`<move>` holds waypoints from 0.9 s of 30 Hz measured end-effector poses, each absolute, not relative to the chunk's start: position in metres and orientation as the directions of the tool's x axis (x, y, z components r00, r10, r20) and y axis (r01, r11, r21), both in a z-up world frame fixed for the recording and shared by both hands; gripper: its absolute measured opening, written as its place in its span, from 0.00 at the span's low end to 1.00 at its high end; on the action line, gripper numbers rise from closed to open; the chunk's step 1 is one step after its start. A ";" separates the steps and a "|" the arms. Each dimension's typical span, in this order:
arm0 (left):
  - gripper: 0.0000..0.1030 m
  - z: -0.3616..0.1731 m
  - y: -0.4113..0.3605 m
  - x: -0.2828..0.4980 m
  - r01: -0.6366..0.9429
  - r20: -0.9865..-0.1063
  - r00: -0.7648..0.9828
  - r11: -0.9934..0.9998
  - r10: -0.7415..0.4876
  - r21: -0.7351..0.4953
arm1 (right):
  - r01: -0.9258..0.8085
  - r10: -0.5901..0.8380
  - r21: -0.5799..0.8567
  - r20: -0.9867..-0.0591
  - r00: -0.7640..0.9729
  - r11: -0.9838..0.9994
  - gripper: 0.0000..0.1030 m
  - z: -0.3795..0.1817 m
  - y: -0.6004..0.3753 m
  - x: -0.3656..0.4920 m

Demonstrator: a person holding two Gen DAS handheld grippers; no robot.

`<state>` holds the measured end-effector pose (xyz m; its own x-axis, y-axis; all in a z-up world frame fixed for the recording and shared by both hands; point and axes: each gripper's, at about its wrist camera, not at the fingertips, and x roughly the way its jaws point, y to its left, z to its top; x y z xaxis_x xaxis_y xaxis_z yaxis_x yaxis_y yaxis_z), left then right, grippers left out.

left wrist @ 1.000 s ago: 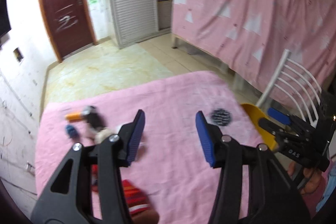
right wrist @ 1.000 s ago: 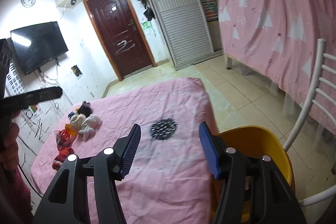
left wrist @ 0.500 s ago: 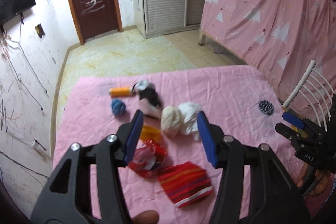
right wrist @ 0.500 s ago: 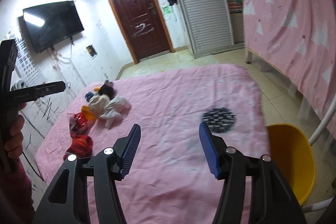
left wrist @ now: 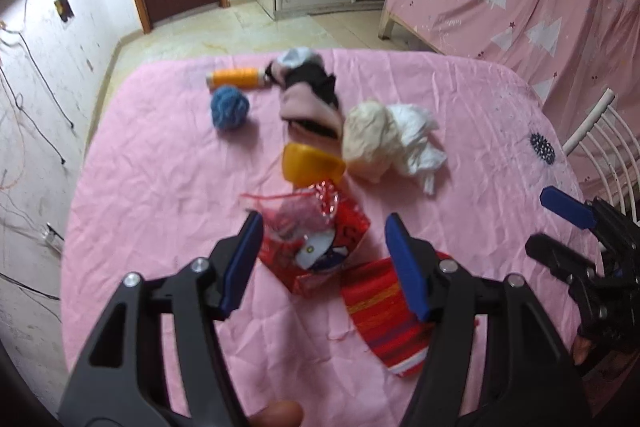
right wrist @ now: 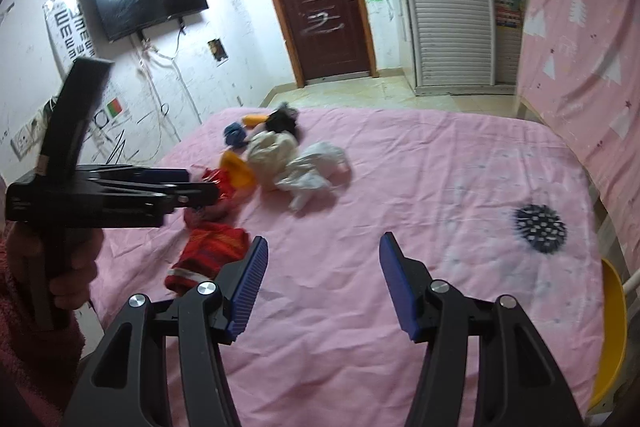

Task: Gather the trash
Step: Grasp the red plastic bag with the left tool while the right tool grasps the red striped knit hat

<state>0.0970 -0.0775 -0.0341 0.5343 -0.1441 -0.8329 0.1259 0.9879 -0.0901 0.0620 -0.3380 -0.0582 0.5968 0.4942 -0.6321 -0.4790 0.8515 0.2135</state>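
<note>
1. Left gripper (left wrist: 324, 259) hangs over the pink tablecloth (left wrist: 160, 211) with its blue-padded jaws spread wide and nothing between them. From its own camera, the gap frames the red snack wrapper (left wrist: 320, 247). Can't tell how high above it the pads are.
2. Right gripper (right wrist: 322, 283) is also wide open and holding nothing, hovering over a bare stretch of the cloth nearer the table's right side. It's well apart from the trash pile.
3. The trash sits in a loose cluster on the left half of the table. The red snack wrapper is crumpled, with a clear plastic bit on top. Just beside it, toward the camera, lies a red striped packet (left wrist: 384, 315), partly hidden behind the left gripper's right finger.
4. Behind the wrapper there's a yellow plastic cup (left wrist: 308, 163) on its side, touching or nearly touching the wrapper.
5. Right of the cup: a beige crumpled wad (left wrist: 368, 139) pressed against a white crumpled plastic bag (left wrist: 416, 139).
6. Further back: a pink and black cloth bundle (left wrist: 308, 95), a blue yarn ball (left wrist: 229, 107), and an orange thread spool (left wrist: 236, 77) lying flat.
7. A black spiky ball (right wrist: 540, 223) sits alone near the right edge, and a yellow bin (right wrist: 610, 331) pokes out just past that edge.
</note>
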 end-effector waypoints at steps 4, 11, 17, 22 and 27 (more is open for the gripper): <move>0.59 -0.048 -0.074 0.102 0.127 -0.843 0.513 0.986 -0.162 -0.113 | -0.500 0.498 0.203 -0.648 0.576 0.842 0.52 -0.060 -0.321 0.061; 0.41 -0.053 -0.065 0.094 0.132 -0.824 0.542 0.985 -0.164 -0.110 | -0.545 0.511 0.187 -0.674 0.534 0.817 0.65 -0.061 -0.290 0.057; 0.40 -0.041 -0.051 0.086 0.111 -0.793 0.583 0.985 -0.174 -0.134 | -0.586 0.513 0.170 -0.707 0.488 0.792 0.67 -0.067 -0.261 0.055; 0.40 -0.024 -0.036 0.075 0.093 -0.761 0.622 0.983 -0.182 -0.159 | -0.595 0.495 0.161 -0.741 0.455 0.788 0.67 -0.076 -0.247 0.060; 0.40 -0.011 -0.026 0.068 0.078 -0.737 0.652 0.983 -0.176 -0.166 | -0.596 0.498 0.172 -0.746 0.441 0.784 0.46 -0.080 -0.242 0.063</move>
